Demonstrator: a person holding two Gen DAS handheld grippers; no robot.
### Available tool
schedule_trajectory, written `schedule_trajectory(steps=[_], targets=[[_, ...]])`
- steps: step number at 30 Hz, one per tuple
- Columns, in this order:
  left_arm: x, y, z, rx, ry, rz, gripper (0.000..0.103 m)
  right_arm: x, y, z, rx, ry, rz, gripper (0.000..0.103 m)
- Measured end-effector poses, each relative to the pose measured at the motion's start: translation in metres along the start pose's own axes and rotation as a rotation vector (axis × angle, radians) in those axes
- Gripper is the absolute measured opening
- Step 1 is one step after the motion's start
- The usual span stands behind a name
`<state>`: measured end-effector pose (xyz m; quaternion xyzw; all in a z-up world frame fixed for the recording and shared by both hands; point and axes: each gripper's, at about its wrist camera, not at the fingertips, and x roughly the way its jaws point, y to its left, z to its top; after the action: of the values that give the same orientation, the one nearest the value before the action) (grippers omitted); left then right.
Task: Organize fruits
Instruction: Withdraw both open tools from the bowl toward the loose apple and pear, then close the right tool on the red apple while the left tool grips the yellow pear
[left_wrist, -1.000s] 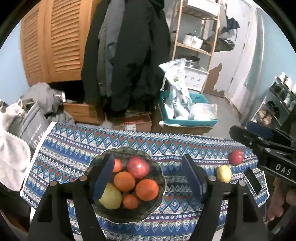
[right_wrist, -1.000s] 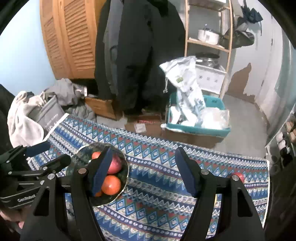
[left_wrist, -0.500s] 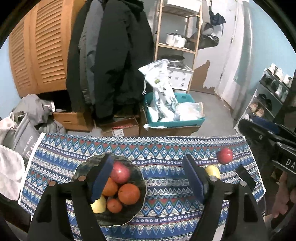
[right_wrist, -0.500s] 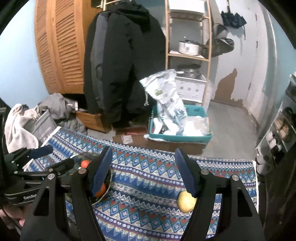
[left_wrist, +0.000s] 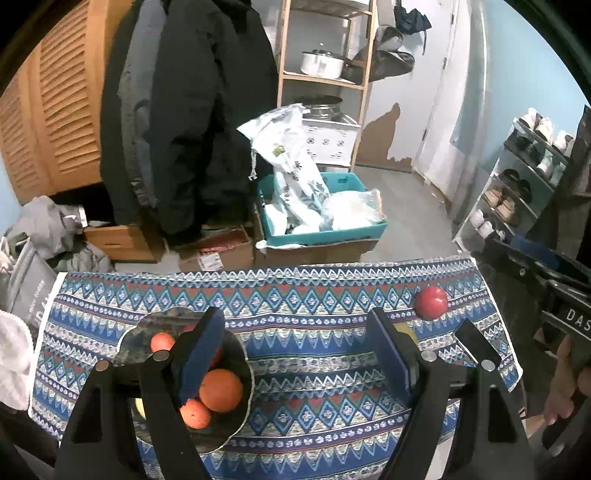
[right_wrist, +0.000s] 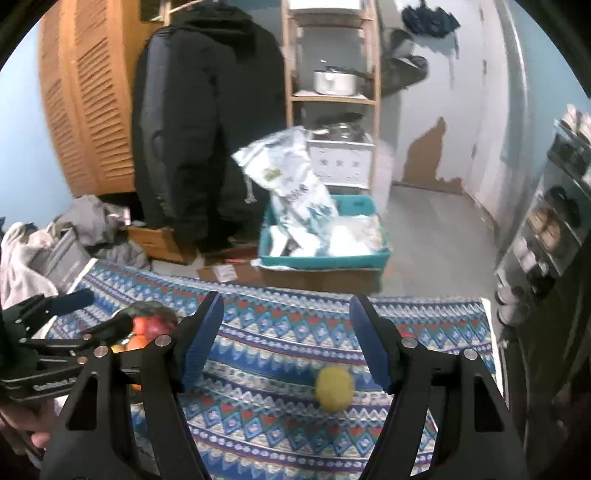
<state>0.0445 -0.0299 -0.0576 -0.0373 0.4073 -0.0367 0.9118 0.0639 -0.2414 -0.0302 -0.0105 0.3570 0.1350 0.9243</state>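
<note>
Behind our patterned tablecloth (left_wrist: 314, 325) hung dark coats (left_wrist: 192, 110). From the left wrist view, we held the left gripper (left_wrist: 295, 354) spread wide and empty above the cloth; the dark bowl (left_wrist: 242, 417) of oranges (left_wrist: 221, 390) sat at its left finger, a red apple (left_wrist: 430, 302) lay well to the right. From the right wrist view, our right gripper (right_wrist: 286, 339) gaped, empty, with a yellow lemon (right_wrist: 334, 387) on the cloth near its right finger.
</note>
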Motion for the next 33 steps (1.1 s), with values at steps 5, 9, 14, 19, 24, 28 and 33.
schedule_trajectory(steps=[5,9,14,19,24,28,33], targets=[[0.014,-0.018,0.005,0.02,0.023,-0.01,0.085,0.006,-0.028,-0.003,0.025,0.026,-0.041,0.075],[0.03,-0.033,0.01,0.04,0.058,-0.025,0.085,0.015,-0.055,-0.006,0.053,0.062,-0.068,0.076],[0.052,-0.047,0.015,0.054,0.11,-0.039,0.085,0.036,-0.081,-0.007,0.061,0.13,-0.095,0.076],[0.077,-0.061,0.022,0.079,0.171,-0.055,0.085,0.07,-0.107,-0.011,0.101,0.213,-0.09,0.076],[0.108,-0.07,0.025,0.072,0.235,-0.062,0.085,0.106,-0.127,-0.018,0.127,0.311,-0.092,0.076],[0.131,-0.077,0.027,0.073,0.253,-0.072,0.085,0.132,-0.141,-0.024,0.131,0.366,-0.103,0.076],[0.163,-0.083,0.025,0.058,0.288,-0.093,0.085,0.167,-0.162,-0.039,0.146,0.44,-0.129,0.076]])
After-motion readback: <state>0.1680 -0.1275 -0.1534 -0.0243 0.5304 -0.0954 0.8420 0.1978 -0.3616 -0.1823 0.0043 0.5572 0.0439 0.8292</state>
